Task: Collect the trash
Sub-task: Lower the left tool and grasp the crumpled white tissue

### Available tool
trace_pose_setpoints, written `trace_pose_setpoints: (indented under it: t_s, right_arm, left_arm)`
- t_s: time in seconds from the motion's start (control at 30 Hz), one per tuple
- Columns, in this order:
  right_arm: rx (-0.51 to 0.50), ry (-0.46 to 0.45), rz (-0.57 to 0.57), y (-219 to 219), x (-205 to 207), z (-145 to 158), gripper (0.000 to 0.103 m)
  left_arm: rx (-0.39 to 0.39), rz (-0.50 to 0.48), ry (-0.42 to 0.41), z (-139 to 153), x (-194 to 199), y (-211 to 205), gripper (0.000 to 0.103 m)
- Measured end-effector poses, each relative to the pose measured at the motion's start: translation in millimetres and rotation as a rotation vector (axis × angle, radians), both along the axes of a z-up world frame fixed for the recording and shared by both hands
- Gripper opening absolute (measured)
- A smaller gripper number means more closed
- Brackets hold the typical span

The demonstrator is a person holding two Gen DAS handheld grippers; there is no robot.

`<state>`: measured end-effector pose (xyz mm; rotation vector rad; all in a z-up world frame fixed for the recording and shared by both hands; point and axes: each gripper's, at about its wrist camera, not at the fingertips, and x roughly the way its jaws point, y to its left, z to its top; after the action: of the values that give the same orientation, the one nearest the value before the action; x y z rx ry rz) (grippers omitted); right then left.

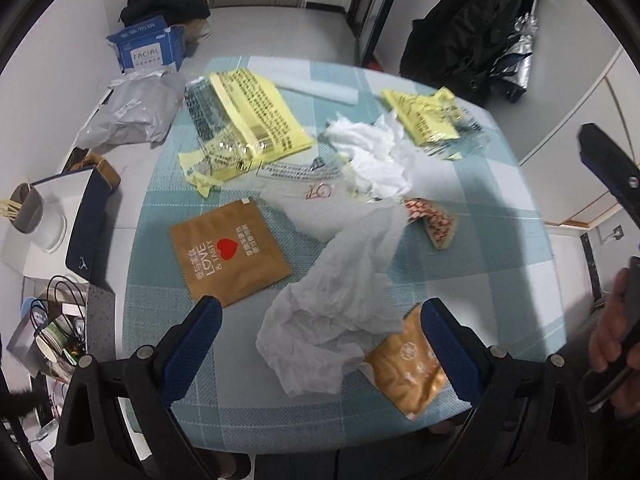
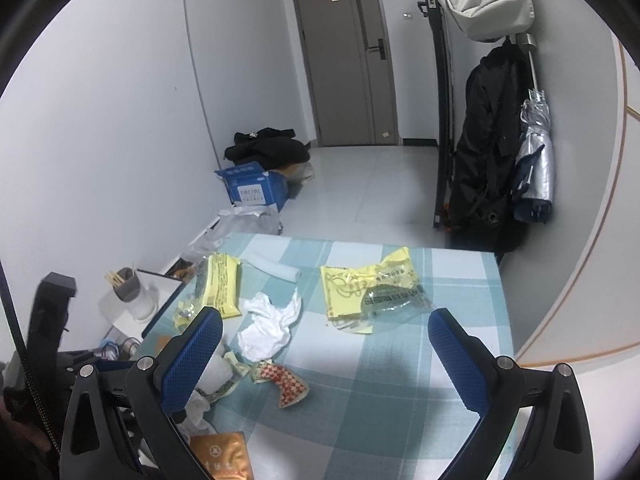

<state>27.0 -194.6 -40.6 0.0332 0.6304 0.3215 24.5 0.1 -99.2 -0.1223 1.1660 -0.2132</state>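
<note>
Lying crumpled white tissue [image 1: 340,304] on checked teal tabletop [image 1: 480,240], between spread jaws of left gripper [image 1: 322,330], overlapping gold foil packet [image 1: 412,364]. Nearby: brown paper pouch [image 1: 230,254] with red heart, yellow wrappers [image 1: 256,116], red-checked wrapper [image 2: 286,384]. Right gripper [image 2: 326,338] jaws apart, empty, above tabletop.

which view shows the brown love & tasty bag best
Left wrist view: the brown bag lies flat and whole on the table, print readable. Right wrist view: the left finger hides that spot, so I cannot make it out there.
</note>
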Motion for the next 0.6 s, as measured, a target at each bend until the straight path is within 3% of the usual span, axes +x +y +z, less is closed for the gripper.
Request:
trace_pose_setpoints:
  t_s: [0.17, 0.5, 0.6]
  right_arm:
    - [0.010, 0.033, -0.012, -6.1, 4.5, -4.1, 0.103]
    - [0.028, 0.053, -0.026, -9.8, 5.1, -3.6, 0.103]
    - [0.024, 0.051, -0.025, -9.5, 4.8, -3.3, 0.103]
  left_arm:
    - [0.012, -0.003, 0.061, -10.9, 3.4, -2.4, 0.070]
    - [-0.008, 0.003, 0.092, -15.2, 6.6, -0.9, 0.016]
    - [-0.042, 0.023, 0.103, -15.5, 6.5, 4.5, 0.009]
